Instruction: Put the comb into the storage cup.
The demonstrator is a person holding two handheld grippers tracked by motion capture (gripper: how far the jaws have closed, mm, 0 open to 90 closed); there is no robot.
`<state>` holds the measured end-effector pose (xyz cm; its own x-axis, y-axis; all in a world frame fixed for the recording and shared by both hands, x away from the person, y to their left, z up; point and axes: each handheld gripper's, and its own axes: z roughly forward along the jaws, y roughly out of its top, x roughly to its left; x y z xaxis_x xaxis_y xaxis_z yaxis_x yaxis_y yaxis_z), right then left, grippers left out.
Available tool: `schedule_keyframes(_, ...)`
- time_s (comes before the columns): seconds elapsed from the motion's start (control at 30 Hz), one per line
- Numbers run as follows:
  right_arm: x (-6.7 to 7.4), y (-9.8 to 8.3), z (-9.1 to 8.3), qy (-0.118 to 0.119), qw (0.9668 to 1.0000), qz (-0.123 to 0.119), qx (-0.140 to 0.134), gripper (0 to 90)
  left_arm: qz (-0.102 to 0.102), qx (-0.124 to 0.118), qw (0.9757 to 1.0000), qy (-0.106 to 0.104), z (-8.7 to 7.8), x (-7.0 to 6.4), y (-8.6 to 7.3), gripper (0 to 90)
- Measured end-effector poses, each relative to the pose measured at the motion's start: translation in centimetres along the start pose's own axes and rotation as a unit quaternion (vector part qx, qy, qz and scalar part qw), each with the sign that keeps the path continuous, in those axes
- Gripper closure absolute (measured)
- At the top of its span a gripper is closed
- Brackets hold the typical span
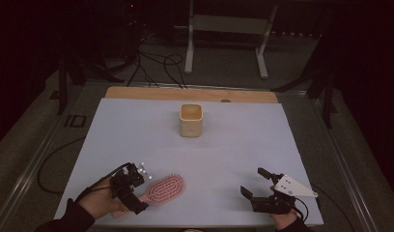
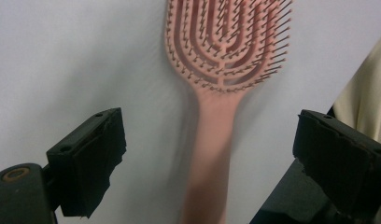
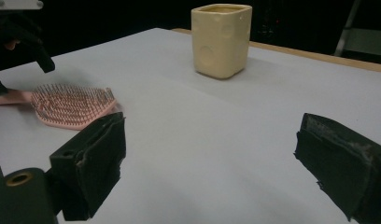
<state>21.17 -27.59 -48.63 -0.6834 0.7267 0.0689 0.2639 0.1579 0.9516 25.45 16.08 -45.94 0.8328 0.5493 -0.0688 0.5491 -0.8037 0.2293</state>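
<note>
On the counter (image 1: 137, 130) there was one pink hairbrush (image 1: 165, 189), lying near the front edge toward the front-left corner, and one cream square cup (image 1: 190, 120), standing alone toward the back edge near the middle. Two tongs were present: the left tongs (image 1: 135, 186) at the front-left and the right tongs (image 1: 255, 183) at the front-right. One small dark spot (image 1: 226, 101) sat on the wooden back edge, possibly a hole or a knob.

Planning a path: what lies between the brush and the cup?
Nothing: bare white table cover between the brush and the cup, seen in the high view and right gripper view.
</note>
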Motion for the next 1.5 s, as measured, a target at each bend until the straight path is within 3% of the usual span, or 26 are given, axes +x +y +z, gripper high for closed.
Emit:
schedule_keyframes(0.33,0.0,0.0,0.0,0.000,1.0000,0.000,0.001,8.4,0.010,0.025,0.9996,-0.003,1.1,-0.2,0.3,16.9)
schedule_keyframes(0.47,0.0,0.0,0.0,-0.001,1.0000,-0.002,0.000,8.3,0.026,0.035,0.9990,-0.007,1.4,-0.4,0.4,23.0)
schedule_keyframes(0.8,0.0,0.0,0.0,0.001,1.0000,0.000,0.001,8.3,0.037,0.048,0.9981,0.002,1.8,-0.5,0.8,40.8)
schedule_keyframes(1.3,0.0,0.0,-0.1,0.001,1.0000,0.001,0.000,8.3,0.036,0.059,0.9976,-0.002,2.2,-0.6,1.6,63.5)
schedule_keyframes(1.5,-0.1,0.0,-0.1,0.002,1.0000,0.002,-0.001,8.3,0.030,0.064,0.9975,-0.006,2.3,-0.5,1.6,65.8)
